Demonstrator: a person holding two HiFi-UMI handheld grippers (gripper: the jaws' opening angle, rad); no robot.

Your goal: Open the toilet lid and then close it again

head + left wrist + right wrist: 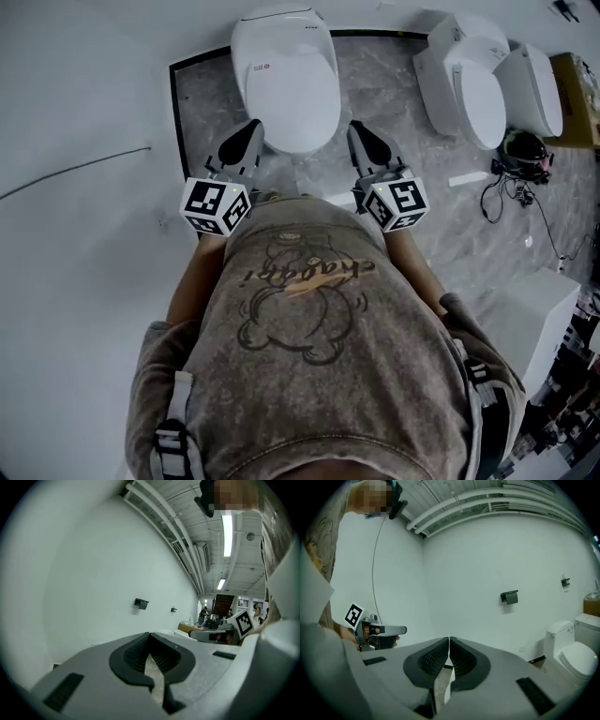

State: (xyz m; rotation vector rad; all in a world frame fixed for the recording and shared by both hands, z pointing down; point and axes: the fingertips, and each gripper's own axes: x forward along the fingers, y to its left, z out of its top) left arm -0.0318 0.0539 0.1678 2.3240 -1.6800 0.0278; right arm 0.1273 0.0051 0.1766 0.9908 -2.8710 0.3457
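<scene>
White lid down; left gripper, right gripper flank bowl front, jaws together, empty, probably poised to lift.

Marble floor: toilet, two more toilets, cable.
</scene>
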